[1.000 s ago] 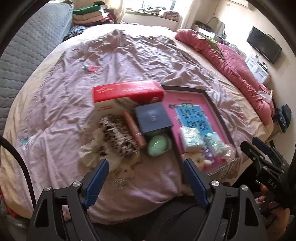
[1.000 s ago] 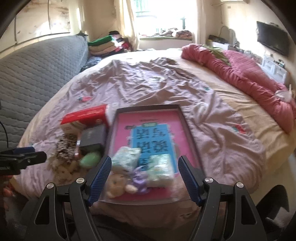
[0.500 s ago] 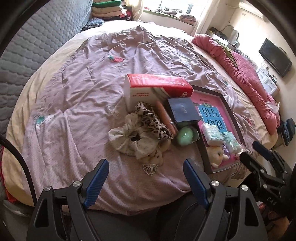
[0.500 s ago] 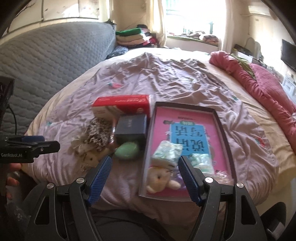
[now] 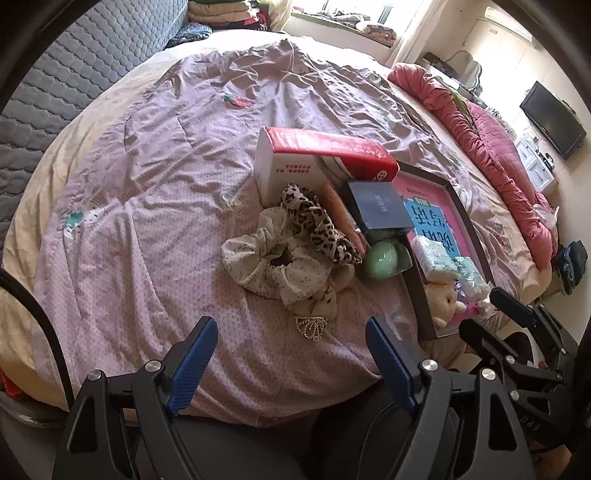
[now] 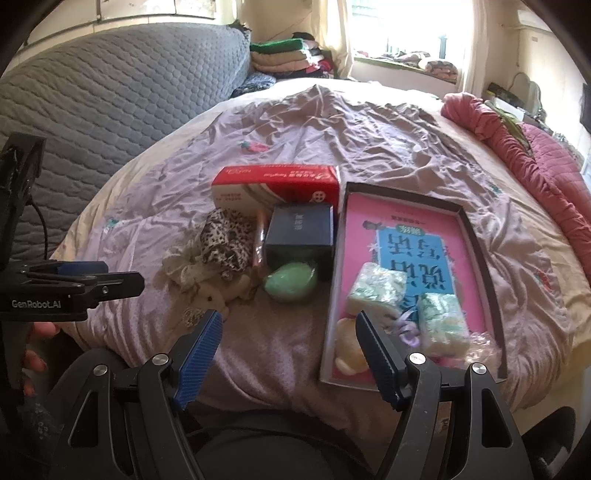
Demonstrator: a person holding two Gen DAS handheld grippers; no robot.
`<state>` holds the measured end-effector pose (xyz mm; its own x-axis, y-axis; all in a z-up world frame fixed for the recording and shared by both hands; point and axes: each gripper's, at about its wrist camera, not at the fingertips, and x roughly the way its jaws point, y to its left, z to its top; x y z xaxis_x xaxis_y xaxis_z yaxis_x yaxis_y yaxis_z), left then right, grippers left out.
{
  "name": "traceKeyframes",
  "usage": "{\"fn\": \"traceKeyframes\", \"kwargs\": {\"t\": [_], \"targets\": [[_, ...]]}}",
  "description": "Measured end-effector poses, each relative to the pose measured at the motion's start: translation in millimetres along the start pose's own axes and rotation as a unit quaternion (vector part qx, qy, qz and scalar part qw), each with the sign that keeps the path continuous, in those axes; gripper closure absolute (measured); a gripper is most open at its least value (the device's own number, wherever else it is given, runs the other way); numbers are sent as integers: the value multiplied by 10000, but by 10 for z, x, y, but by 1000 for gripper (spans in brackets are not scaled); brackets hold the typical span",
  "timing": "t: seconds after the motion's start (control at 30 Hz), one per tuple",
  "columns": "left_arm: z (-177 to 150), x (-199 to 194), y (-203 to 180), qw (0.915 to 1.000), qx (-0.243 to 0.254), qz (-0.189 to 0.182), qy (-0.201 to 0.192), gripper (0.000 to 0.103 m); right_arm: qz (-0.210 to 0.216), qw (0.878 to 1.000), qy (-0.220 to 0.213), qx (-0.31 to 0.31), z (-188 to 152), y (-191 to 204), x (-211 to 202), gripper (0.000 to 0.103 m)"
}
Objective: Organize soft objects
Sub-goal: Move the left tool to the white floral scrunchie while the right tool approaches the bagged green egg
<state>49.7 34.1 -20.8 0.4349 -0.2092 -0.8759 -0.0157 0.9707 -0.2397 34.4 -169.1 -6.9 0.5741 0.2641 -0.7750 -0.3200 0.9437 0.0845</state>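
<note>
Currently, both my jaws spread, empty; next item: cream scrunchie on bed — pinch one fold, lift clear of leopard scrunchie.

A wide bed fills the room, spread with a wrinkled mauve sheet. A grey quilted headboard runs along its left side, with folded clothes stacked at the far end. A rumpled pink quilt lies along the right edge. Daylight pours through a curtained window above a cluttered sill. A dark television hangs on the pale right wall, above a white cabinet.
</note>
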Motion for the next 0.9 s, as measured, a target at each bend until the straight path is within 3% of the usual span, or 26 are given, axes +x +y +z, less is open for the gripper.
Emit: {"fn": "traceKeyframes", "kwargs": {"t": [0.3,0.9], "targets": [[-3,173,69,9998,-92,-60,170,21,199,9995,222,82,-26,53,214,27],[129,550,247,9984,-343,4,450,21,149,9986,445,231,54,-61,657,27]]}}
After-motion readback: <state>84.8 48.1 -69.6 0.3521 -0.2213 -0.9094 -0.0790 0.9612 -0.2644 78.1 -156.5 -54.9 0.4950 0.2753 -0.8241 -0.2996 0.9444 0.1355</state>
